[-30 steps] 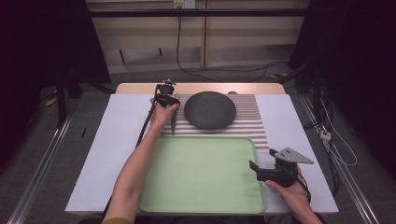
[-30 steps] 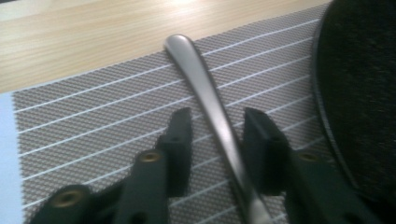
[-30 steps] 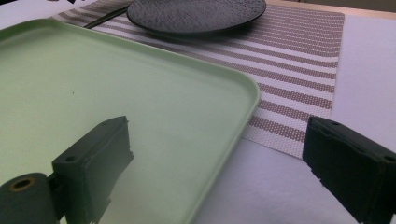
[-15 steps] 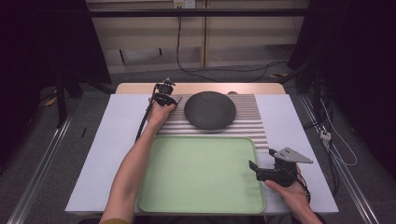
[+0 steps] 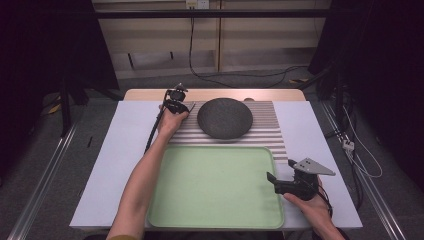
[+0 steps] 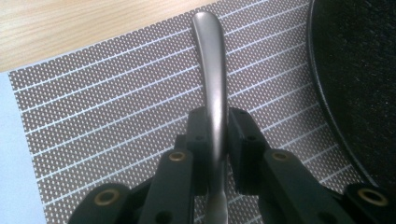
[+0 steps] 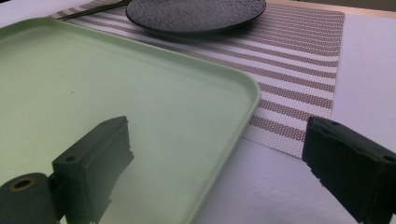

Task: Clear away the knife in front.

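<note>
Compared with a second earlier, both hands sit where they were at the white-covered surface (image 5: 115, 165), and the one change is in the left claw (image 6: 215, 135), whose black jaws have just been closing and now pinch the slim, curved grey metal utensil handle (image 6: 211, 70) between their pads. In the left gripper view that handle rises from the jaws and arches over the brown-and-white striped woven placemat (image 6: 107, 107), with the rim of the round, dark speckled plate (image 6: 359, 79) just beside it to the right; which end of the utensil is hidden below the jaws cannot be told. From the high view the left claw (image 5: 176, 102) is at the far left corner of the placemat (image 5: 265, 125), close to the plate (image 5: 224, 118), the forearm stretched across the near side of the surface. The right claw (image 5: 272, 180) rests at the near right edge of the pale green rectangular plastic tray (image 5: 210, 185), and in the right gripper view its jaws stand wide apart with nothing between them, one over the tray (image 7: 116, 84) and the other over the bare white cover.
</note>
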`<action>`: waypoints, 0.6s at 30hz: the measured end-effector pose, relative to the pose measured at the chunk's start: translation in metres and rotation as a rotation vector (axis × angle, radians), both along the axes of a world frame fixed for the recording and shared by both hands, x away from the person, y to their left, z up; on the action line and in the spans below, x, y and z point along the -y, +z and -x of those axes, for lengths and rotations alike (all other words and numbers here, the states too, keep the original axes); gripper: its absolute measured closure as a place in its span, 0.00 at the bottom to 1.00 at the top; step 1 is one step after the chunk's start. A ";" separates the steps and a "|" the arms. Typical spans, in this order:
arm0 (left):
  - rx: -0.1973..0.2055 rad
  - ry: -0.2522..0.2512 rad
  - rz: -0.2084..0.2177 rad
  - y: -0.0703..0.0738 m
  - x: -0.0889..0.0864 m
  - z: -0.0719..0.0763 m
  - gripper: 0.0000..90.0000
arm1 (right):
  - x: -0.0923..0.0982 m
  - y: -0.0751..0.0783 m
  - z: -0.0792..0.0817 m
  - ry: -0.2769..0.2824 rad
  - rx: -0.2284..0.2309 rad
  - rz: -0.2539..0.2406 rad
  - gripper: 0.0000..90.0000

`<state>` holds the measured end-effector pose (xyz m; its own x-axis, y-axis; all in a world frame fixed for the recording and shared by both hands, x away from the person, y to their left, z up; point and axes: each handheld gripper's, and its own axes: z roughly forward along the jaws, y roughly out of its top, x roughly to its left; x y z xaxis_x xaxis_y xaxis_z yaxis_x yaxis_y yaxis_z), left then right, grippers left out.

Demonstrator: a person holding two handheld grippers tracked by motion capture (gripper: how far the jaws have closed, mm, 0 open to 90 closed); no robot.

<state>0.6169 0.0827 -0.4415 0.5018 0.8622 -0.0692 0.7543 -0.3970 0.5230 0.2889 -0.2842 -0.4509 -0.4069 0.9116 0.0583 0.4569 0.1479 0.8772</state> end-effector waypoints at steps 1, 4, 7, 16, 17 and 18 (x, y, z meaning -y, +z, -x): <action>0.005 0.006 -0.003 0.000 0.001 0.000 0.89 | 0.000 0.000 0.000 0.000 -0.001 -0.002 0.09; 0.010 -0.003 -0.009 0.000 0.001 0.001 0.89 | 0.000 0.000 0.000 -0.001 -0.001 0.000 0.09; 0.015 -0.005 -0.017 0.000 0.002 0.002 0.89 | -0.001 0.000 -0.001 -0.001 -0.001 0.003 0.09; 0.004 -0.015 -0.006 0.001 0.000 0.001 0.89 | -0.001 0.000 0.000 -0.001 -0.001 0.005 0.09; 0.006 -0.016 -0.009 0.002 -0.001 0.001 0.89 | -0.001 0.000 0.000 0.000 -0.002 0.005 0.09; 0.014 -0.017 -0.023 0.002 0.000 0.002 0.89 | -0.001 0.000 0.000 0.000 -0.002 0.005 0.09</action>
<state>0.6153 0.0831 -0.4397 0.5170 0.8549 -0.0427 0.7402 -0.4214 0.5240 0.2893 -0.2833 -0.4513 -0.4070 0.9118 0.0542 0.4586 0.1527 0.8754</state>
